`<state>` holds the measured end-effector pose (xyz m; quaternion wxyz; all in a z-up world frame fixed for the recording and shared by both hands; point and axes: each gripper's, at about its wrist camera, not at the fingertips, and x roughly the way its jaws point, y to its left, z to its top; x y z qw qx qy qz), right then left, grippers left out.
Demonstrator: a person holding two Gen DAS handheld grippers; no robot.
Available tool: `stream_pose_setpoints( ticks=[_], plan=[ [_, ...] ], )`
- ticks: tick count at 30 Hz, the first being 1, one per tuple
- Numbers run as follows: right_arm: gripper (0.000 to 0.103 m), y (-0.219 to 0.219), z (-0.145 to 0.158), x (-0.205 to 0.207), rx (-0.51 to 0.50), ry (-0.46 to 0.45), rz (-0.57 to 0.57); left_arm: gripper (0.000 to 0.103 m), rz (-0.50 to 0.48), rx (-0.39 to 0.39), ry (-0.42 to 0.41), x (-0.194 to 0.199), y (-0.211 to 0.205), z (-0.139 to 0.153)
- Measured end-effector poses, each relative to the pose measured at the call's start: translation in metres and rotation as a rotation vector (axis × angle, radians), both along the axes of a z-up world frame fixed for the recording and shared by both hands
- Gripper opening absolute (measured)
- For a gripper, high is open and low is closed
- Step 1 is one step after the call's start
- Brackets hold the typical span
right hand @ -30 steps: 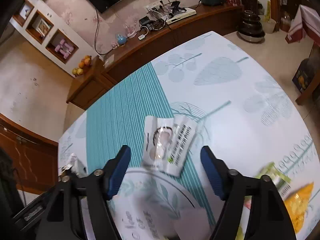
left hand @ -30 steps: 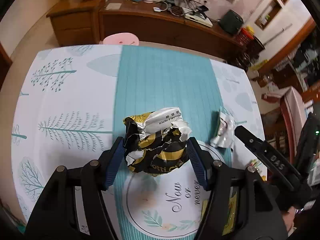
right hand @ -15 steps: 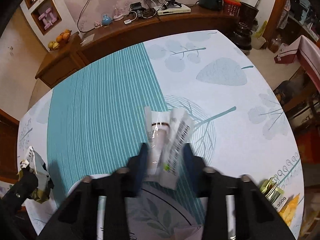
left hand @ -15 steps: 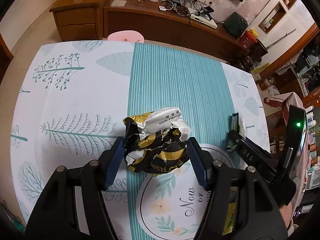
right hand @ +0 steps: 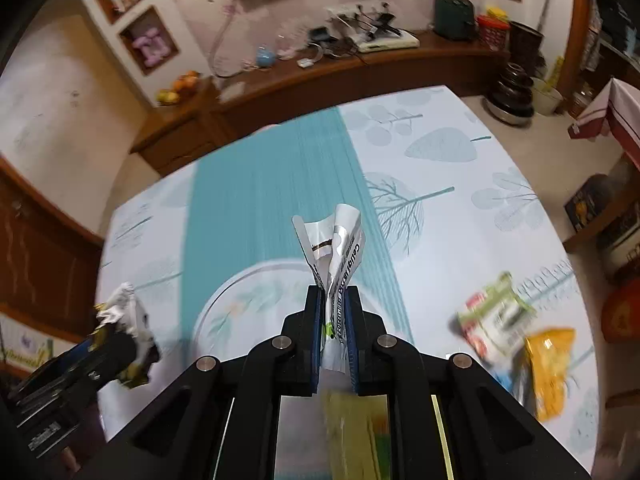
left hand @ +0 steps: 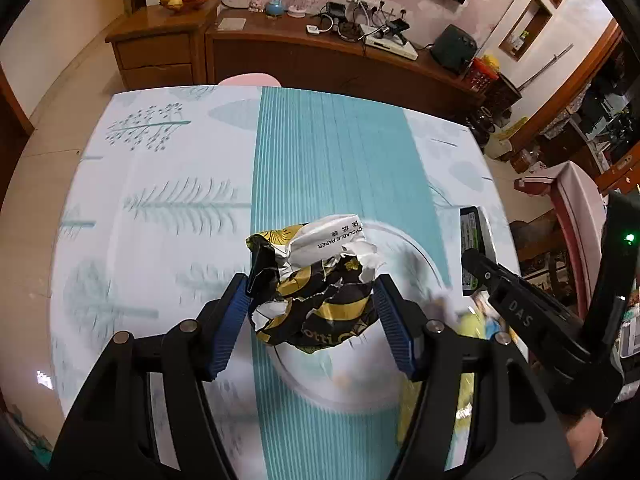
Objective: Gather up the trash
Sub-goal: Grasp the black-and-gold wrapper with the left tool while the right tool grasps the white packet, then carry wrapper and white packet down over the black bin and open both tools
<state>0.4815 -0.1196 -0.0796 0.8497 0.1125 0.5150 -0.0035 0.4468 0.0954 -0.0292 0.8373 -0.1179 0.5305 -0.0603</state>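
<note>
Two grippers, two catches. The left gripper [left hand: 314, 306] has its blue-padded fingers [left hand: 228, 326] pinching a crumpled black-and-yellow wrapper [left hand: 314, 286] from both sides, a white torn flap reading "RECYCLABLE PAPER" sticking up at 12 o'clock of the wad, and the whole bundle sits above the tablecloth [left hand: 176, 204] with its teal striped band. At 3 o'clock in the left wrist view the right gripper [left hand: 474, 256] comes in as a black bar marked "DAS", a person's hand [left hand: 580, 440] just showing at 4 o'clock.

Over to the right wrist view: the right gripper has its fingers [right hand: 314, 338] pressed almost together on a clear plastic wrapper [right hand: 336, 264] with black print, folded into a narrow strip that fans out at 12 o'clock above the tips. Behind it lies the round floral print of the cloth. At 3 o'clock on the table, blurred, lie a green-and-white packet [right hand: 494, 316] and, touching it at 4 o'clock, a yellow snack bag [right hand: 548, 364]. At 9 o'clock the left gripper shows with its wrapper.
</note>
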Motion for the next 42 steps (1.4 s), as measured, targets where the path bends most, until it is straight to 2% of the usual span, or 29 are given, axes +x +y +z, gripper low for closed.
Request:
stream_pose_setpoints(
  ticks=[4,10,16,21,25,33,38,42],
  plan=[
    [0.011,-0.001,0.029,-0.058,0.014,-0.039,0.062,0.061,0.016,0.003,-0.032,-0.054,-0.006,0.025],
    [0.011,-0.009,0.064,-0.166,0.019,-0.088,0.167,0.061,0.079,-0.011,-0.076,-0.162,-0.019,0.057],
    [0.011,-0.032,0.084,-0.28,0.031,-0.126,0.253,0.061,0.125,-0.002,-0.111,-0.272,-0.044,0.067],
    [0.011,-0.053,0.087,-0.369,0.044,-0.115,0.313,0.061,0.142,0.012,-0.104,-0.356,-0.068,0.066],
    [0.011,-0.067,0.08,-0.43,0.065,-0.084,0.345,0.061,0.138,0.029,-0.083,-0.418,-0.083,0.061],
    [0.011,-0.076,0.052,-0.521,0.117,0.017,0.377,0.061,0.074,0.075,-0.013,-0.496,-0.106,0.044],
    [0.011,-0.074,0.023,-0.551,0.141,0.083,0.386,0.061,0.049,0.078,0.043,-0.512,-0.113,0.024],
    [0.011,-0.074,-0.007,-0.557,0.163,0.136,0.366,0.061,0.021,0.09,0.068,-0.513,-0.114,0.002]
  ],
)
